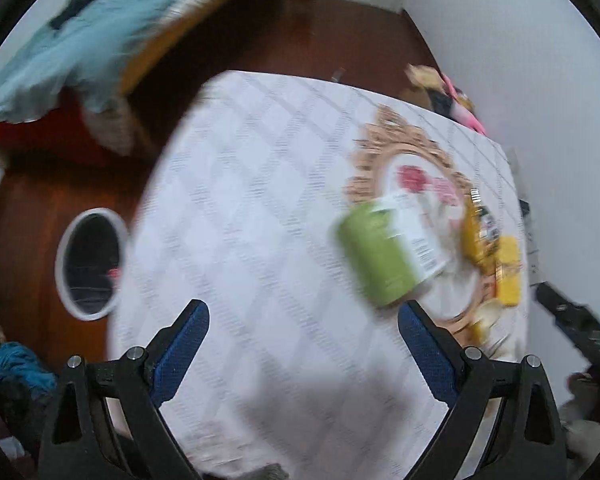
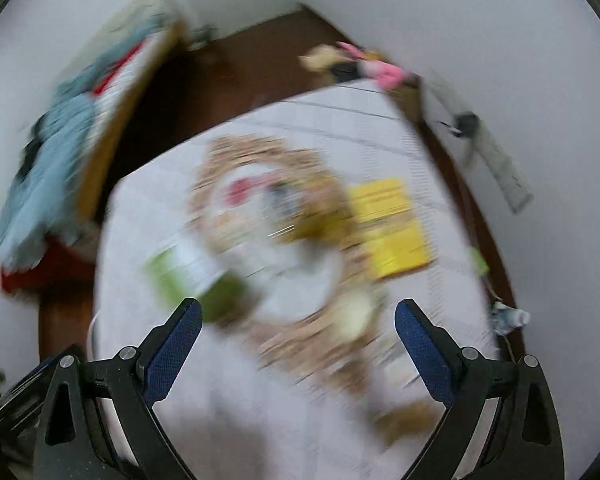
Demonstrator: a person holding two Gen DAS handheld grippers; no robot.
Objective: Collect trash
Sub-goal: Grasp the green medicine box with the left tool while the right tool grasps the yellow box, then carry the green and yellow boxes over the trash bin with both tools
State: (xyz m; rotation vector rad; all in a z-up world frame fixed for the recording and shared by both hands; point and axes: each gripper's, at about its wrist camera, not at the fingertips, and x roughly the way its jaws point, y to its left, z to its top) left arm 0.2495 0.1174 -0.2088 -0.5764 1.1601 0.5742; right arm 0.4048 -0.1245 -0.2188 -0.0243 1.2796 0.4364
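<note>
A green can with a white label (image 1: 388, 252) lies on its side on a white-clothed table (image 1: 240, 208), at the edge of a gold-rimmed floral tray (image 1: 416, 184). A yellow-brown bottle (image 1: 478, 232) and a yellow packet (image 1: 508, 272) lie beyond it. My left gripper (image 1: 304, 336) is open and empty, just short of the can. In the blurred right wrist view the can (image 2: 192, 276), the tray (image 2: 276, 240) and the yellow packet (image 2: 392, 224) also show. My right gripper (image 2: 298, 336) is open and empty above the tray's near edge.
A white-rimmed bin (image 1: 90, 264) stands on the brown floor left of the table. A bed with a light-blue blanket (image 1: 84, 40) is at the far left. Toys, one pink (image 2: 380, 66), lie by the white wall. Crumpled paper (image 2: 508, 318) lies right of the table.
</note>
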